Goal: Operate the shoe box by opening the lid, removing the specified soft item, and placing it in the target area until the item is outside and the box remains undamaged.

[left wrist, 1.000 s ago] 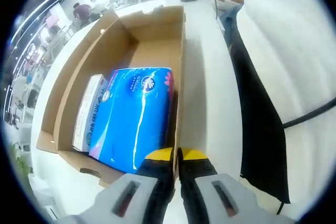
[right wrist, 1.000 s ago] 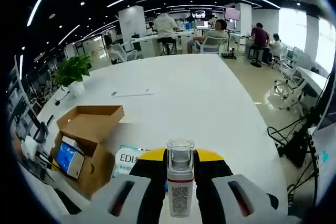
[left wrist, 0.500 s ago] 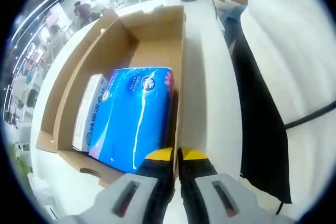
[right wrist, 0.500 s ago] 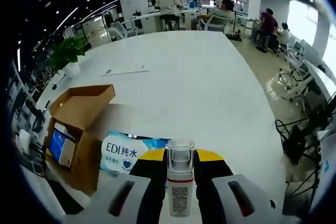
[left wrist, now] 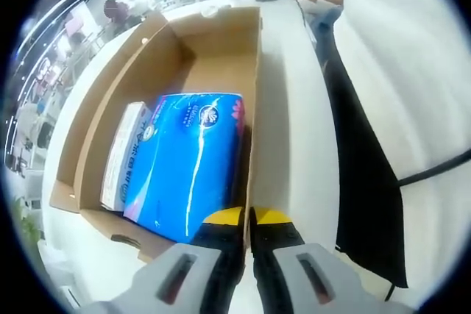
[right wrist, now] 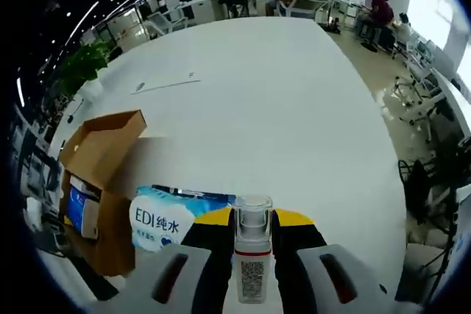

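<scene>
Left gripper (left wrist: pixel 248 218): jaws pinched onto the wall of the open shoe box (left wrist: pixel 254 108). Blue tissue pack (left wrist: pixel 188 163) lies inside. Right gripper (right wrist: pixel 252 220) clamps a small bottle (right wrist: pixel 252 259) (clear cap) above the white table (right wrist: pixel 280 123).

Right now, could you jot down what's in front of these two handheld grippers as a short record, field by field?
Box: brown cardboard shoe box, lid open
Inside box: blue plastic tissue pack beside a white carton
Outside box: light-blue wet-wipe pack marked EDI on the white table
Left gripper: shut on the box's side wall
Right gripper: shut on a small clear spray bottle
</scene>
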